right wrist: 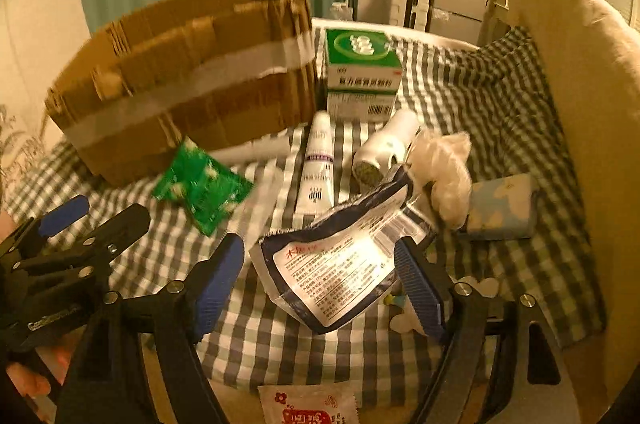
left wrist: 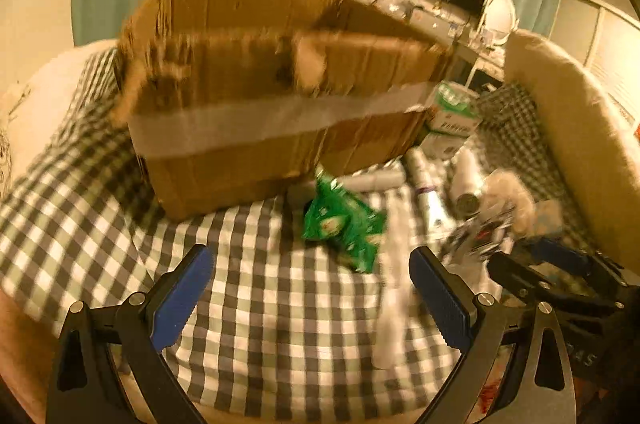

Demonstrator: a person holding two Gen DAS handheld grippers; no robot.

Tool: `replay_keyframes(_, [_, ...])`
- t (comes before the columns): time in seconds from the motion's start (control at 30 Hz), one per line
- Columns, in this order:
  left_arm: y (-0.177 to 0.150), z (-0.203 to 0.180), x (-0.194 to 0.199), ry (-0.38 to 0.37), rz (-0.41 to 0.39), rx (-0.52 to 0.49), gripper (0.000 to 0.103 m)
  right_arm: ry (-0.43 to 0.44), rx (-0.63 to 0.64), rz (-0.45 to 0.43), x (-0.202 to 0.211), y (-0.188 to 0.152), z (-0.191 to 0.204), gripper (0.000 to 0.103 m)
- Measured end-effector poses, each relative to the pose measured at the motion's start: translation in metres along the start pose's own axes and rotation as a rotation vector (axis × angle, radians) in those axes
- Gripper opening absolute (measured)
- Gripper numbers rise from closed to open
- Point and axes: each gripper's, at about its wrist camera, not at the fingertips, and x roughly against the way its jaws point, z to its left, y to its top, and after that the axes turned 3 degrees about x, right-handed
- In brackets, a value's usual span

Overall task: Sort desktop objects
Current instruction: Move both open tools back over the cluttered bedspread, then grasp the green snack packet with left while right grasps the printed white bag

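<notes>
Both your grippers are wide open and holding nothing. Your right gripper (right wrist: pixel 320 284) already has the white-and-navy pouch (right wrist: pixel 336 268) lying between its fingers on the checked cloth (right wrist: pixel 280 348), long axis slanting up-right. The cardboard box (right wrist: pixel 180 80) sits up-left, nearer your left gripper (left wrist: pixel 312 300).

One cardboard box (right wrist: pixel 188 80), one green sachet (right wrist: pixel 202 184), one medicine carton (right wrist: pixel 362 72) — two white tubes (lying flat) (right wrist: pixel 318 164) — one foil pouch (right wrist: pixel 340 264).
</notes>
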Motion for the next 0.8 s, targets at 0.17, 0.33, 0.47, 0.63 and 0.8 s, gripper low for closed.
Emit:
replay_keyframes(0.17, [-0.002,0.007,-0.018,0.04,0.016,0.001,0.101,-0.031,0.027,0.049,-0.022,-0.002,0.01,0.08])
replay_keyframes(0.33, [-0.001,0.007,-0.031,0.05,0.016,-0.008,0.101,-0.058,0.016,0.089,-0.038,-0.002,0.01,0.08])
replay_keyframes(0.47, [0.002,0.001,-0.039,0.008,0.0,-0.018,0.101,-0.084,0.009,0.089,-0.037,-0.003,0.004,0.061])
replay_keyframes(0.63, [0.006,-0.009,-0.056,-0.041,0.007,-0.024,0.101,-0.059,0.013,0.097,-0.034,-0.003,0.001,0.028])
replay_keyframes(0.8, [0.006,-0.013,-0.077,-0.02,0.028,-0.036,0.101,-0.047,-0.011,0.057,-0.021,-0.001,-0.005,0.02])
